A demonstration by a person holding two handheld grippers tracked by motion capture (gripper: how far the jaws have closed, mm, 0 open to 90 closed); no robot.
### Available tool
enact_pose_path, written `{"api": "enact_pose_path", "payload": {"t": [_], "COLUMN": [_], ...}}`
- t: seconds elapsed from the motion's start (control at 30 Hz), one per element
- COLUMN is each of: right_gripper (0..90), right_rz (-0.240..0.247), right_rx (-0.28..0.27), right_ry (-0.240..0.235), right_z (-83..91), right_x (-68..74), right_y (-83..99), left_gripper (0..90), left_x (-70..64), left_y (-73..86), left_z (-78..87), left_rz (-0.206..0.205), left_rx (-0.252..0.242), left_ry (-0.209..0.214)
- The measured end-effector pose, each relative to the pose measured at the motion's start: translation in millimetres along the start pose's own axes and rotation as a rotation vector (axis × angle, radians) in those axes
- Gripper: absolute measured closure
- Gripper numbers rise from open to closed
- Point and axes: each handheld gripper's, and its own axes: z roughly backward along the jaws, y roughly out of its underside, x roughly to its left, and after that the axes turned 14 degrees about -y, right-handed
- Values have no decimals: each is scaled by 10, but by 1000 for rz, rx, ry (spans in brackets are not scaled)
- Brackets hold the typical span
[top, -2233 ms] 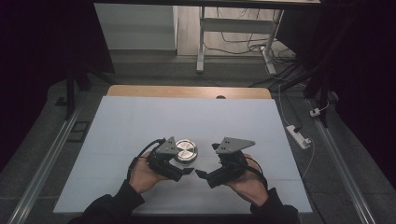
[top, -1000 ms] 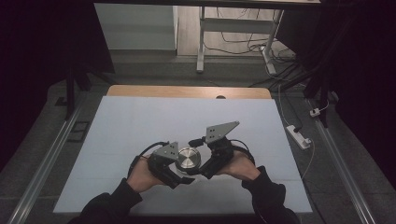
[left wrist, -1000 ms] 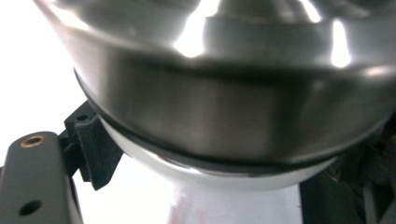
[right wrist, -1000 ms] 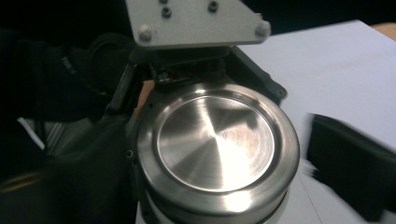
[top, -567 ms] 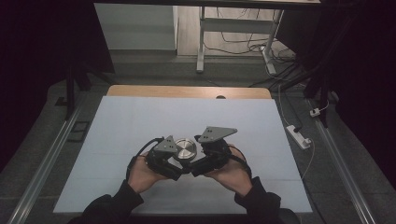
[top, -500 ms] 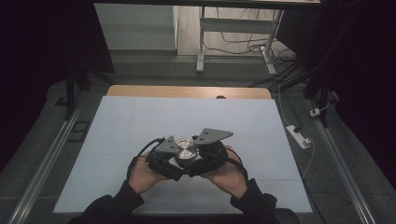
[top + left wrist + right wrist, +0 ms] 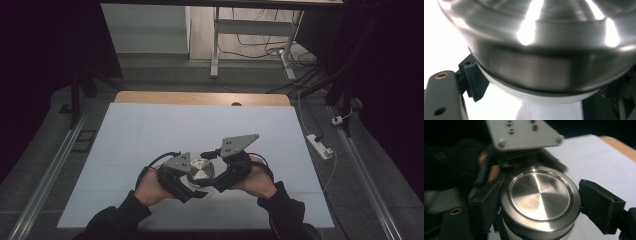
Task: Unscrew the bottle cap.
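While both grippers clamp it, left gripper (image 7: 192, 184) and right gripper (image 7: 537, 202), the round steel-lidded container (image 7: 539, 200) sits mid-table (image 7: 150, 130), open surface all around.

We see the round tin (image 7: 200, 170) standing on the surface (image 7: 150, 130), near its front edge, between the left tongs (image 7: 192, 186) and right tongs (image 7: 212, 184).

A white power strip (image 7: 319, 146) lies on the grey floor right of the pale-topped table (image 7: 150, 130).
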Motion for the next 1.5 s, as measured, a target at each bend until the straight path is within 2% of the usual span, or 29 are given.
{"api": "enact_pose_path", "payload": {"t": [0.03,0.07,0.1,0.13,0.23,0.27,0.3,0.37,0.4,0.43,0.47,0.5,0.67,0.77,0.83,0.87,0.93,0.97,1.0,1.03,1.07,1.1,1.13,1.27,1.3,1.37,1.4,1.47,1.5], "right_gripper": [196,196,177,115,29,28,29,59,59,77,77,103,175,186,197,197,197,196,196,196,196,195,185,34,31,34,34,69,69], "right_rz": [13,13,0,-25,-96,-109,-113,-131,-131,-141,-141,-132,-79,-71,-73,-73,-65,-47,-47,-11,-11,-16,-24,-67,-79,-84,-84,-108,-108], "right_rx": [-13,-13,-34,-38,-30,-15,-2,2,2,10,10,2,52,45,13,13,-12,-27,-27,-41,-41,-67,-64,-9,9,28,28,10,10], "right_ry": [-53,-53,-113,-101,3,76,143,220,220,279,279,331,421,337,239,239,131,35,35,-67,-67,-152,-167,-9,56,167,167,289,289], "right_z": [18,18,46,51,95,105,100,63,63,-33,-33,-127,-275,-208,-138,-138,-63,-10,-10,12,12,21,24,60,71,66,66,-8,-8], "right_x": [-17,-17,-49,-53,-21,8,41,96,96,139,139,171,228,201,157,157,105,70,70,49,49,16,0,37,65,116,116,186,186], "right_y": [27,27,68,68,-7,-45,-79,-114,-114,-134,-134,-141,-133,-124,-102,-102,-70,-41,-41,-3,-3,48,59,-11,-45,-99,-99,-152,-152], "left_gripper": [156,156,156,155,156,155,155,156,156,156,156,156,156,156,155,155,156,156,156,155,156,156,155,155,156,155,156,156,156], "left_x": [-34,-34,-49,-49,-27,12,12,46,46,44,44,30,12,22,20,17,10,-15,-15,-48,-48,-68,-80,-40,2,36,36,47,45], "left_y": [-8,-8,-24,-24,-30,-17,-17,5,5,3,3,-6,-21,-10,-8,-10,-14,-19,-19,-18,-18,-21,-24,-26,-11,4,4,16,17], "left_z": [-12,-12,-21,-21,-10,4,4,13,13,15,15,11,8,15,27,35,43,37,37,24,24,15,7,30,46,54,54,50,50], "left_rz": [-25,-25,-32,-32,4,43,43,94,94,100,100,99,94,74,51,40,21,-13,-13,-39,-39,-54,-54,-8,39,77,77,113,124], "left_rx": [-13,-13,-12,-12,4,21,21,39,39,52,52,54,47,38,24,15,-3,-19,-19,-37,-37,-40,-39,-15,1,17,17,15,15], "left_ry": [41,41,34,34,-37,-102,-102,-178,-178,-201,-201,-212,-190,-141,-89,-59,-3,56,56,102,102,118,116,4,-81,-144,-144,-172,-183]}}
